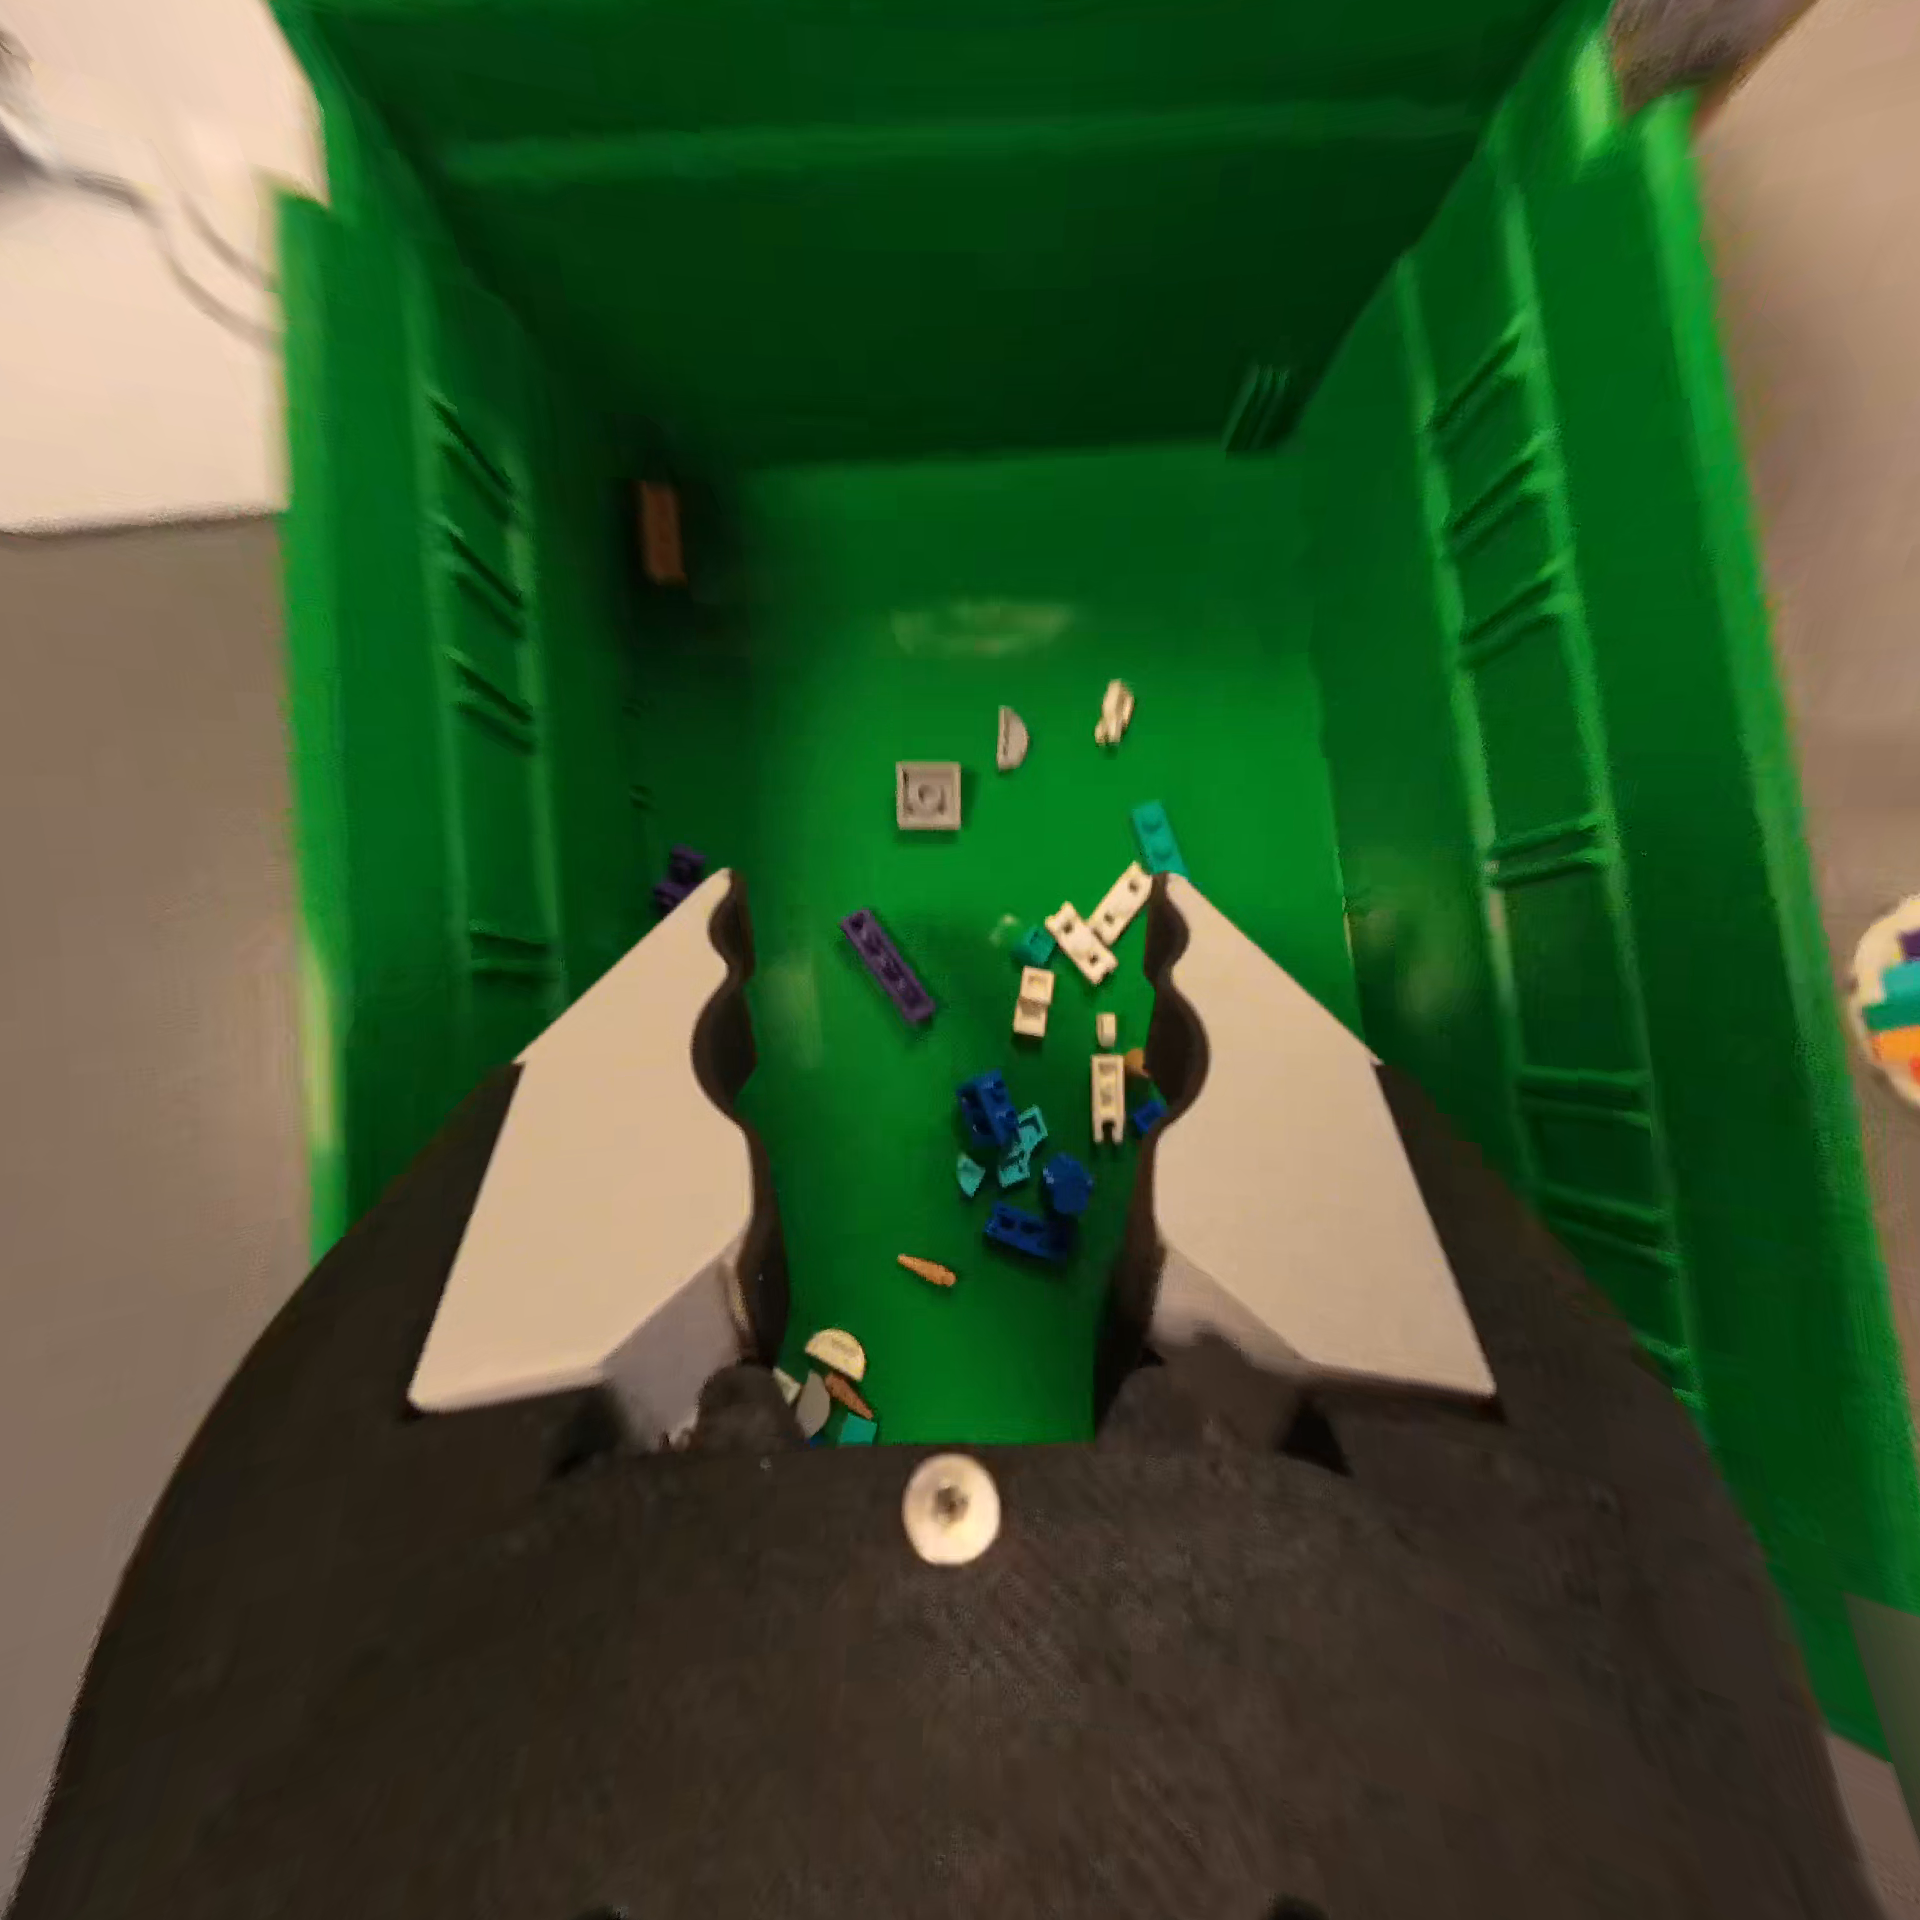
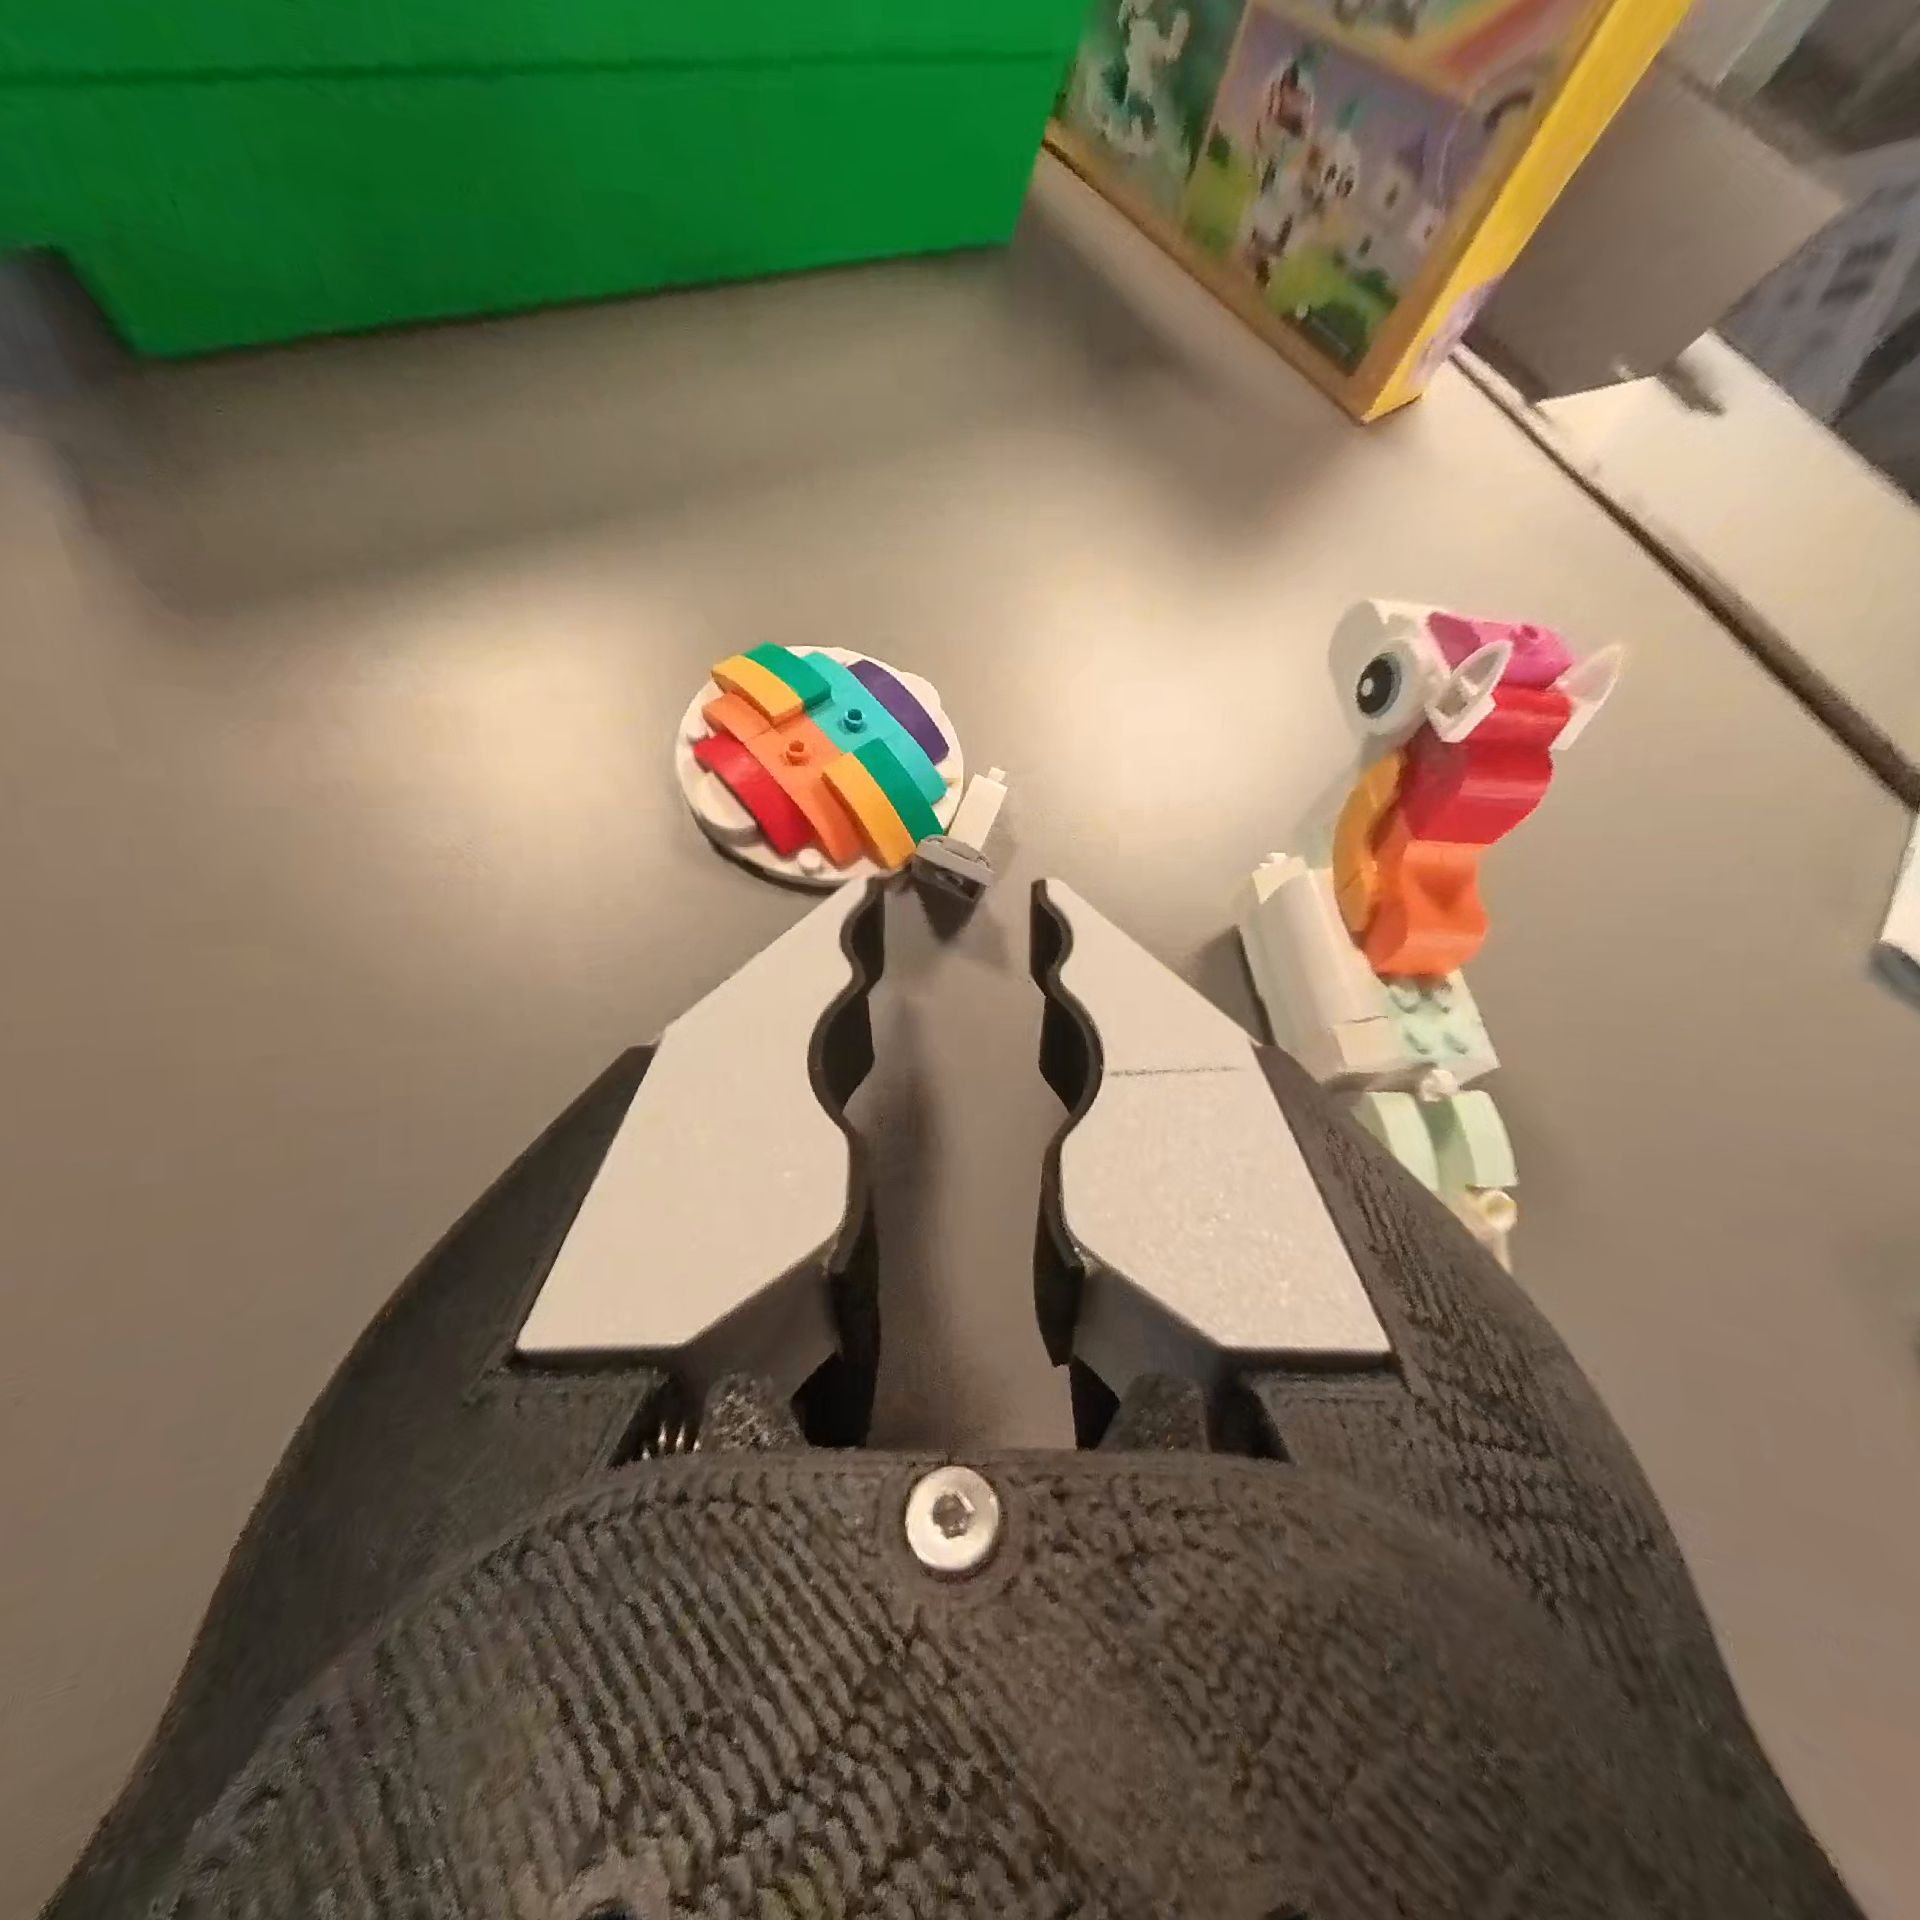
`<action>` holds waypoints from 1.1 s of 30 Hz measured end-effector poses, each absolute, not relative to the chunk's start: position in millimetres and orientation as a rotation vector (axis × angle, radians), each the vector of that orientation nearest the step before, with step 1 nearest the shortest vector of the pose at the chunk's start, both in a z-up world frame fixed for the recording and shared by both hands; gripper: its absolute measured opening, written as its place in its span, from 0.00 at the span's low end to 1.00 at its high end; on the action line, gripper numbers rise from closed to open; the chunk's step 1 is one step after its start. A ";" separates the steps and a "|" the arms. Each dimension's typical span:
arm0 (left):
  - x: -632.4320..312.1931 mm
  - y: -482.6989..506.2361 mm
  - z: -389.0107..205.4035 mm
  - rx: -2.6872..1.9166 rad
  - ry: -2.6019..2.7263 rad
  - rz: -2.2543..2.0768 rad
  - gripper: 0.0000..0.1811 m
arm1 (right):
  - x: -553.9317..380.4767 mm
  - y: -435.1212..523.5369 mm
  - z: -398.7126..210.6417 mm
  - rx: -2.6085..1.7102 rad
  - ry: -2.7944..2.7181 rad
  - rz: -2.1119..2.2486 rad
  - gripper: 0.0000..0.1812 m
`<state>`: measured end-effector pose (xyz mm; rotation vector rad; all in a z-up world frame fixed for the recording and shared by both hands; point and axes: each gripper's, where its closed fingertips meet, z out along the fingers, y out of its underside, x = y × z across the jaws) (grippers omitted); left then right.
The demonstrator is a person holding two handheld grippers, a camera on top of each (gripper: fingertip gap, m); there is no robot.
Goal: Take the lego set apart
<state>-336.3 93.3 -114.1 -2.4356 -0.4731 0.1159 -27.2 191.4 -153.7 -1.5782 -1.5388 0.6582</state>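
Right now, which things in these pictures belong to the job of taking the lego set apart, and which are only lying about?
Belong to the job:
- rainbow disc
- half-built unicorn
- small grey-and-white piece beside the disc
- loose bricks in the green bin
- left claw and right claw, both open and empty

Only lying about:
- picture box
- grey table

Grey table: bin, models

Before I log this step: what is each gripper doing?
Left gripper: open, empty, over the green bin of loose Lego pieces.
Right gripper: open, empty, near the rainbow disc.
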 end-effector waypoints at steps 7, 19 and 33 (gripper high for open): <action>-287.1 91.4 -22.2 -2.094 -0.232 0.283 0.43 | -38.9 193.4 -161.7 -1.706 -1.507 0.685 0.16; -66.1 145.6 -44.2 -1.868 0.629 0.438 0.25 | -28.6 183.1 -123.2 -0.985 -1.549 0.246 0.08; -13.0 170.3 -75.4 -1.684 0.111 -0.988 0.13 | -17.0 169.9 -71.9 -0.294 -1.322 -0.465 0.08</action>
